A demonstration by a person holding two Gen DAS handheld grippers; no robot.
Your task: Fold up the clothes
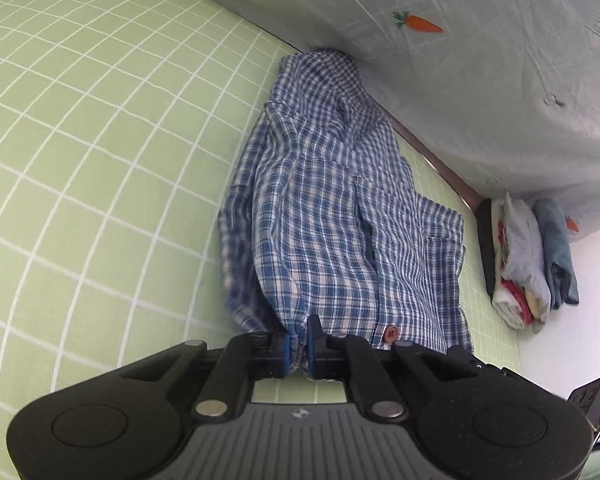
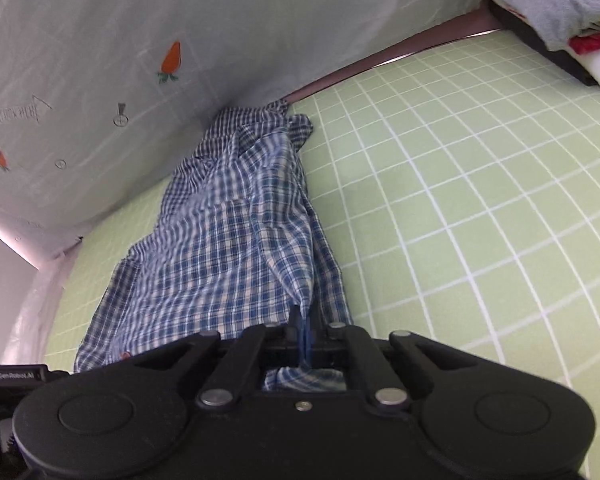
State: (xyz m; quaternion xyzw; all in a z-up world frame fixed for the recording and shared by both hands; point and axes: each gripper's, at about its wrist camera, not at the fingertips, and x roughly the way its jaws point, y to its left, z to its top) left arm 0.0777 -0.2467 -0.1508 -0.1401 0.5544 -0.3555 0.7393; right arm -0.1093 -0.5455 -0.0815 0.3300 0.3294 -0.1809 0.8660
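A blue and white checked shirt (image 1: 324, 216) lies stretched out on the green checked bed sheet (image 1: 100, 160), running from my grippers to the far curtain. My left gripper (image 1: 298, 342) is shut on the shirt's near hem, beside a red button (image 1: 390, 334). In the right wrist view the same shirt (image 2: 228, 240) stretches away, and my right gripper (image 2: 305, 330) is shut on its near edge, with cloth bunched behind the fingers. The shirt looks lifted a little at the near end.
A pale curtain with carrot prints (image 1: 460, 60) hangs along the far side of the bed. A stack of folded clothes (image 1: 528, 264) sits at the bed's corner, also in the right wrist view (image 2: 560, 12). The green sheet (image 2: 480, 200) spreads wide beside the shirt.
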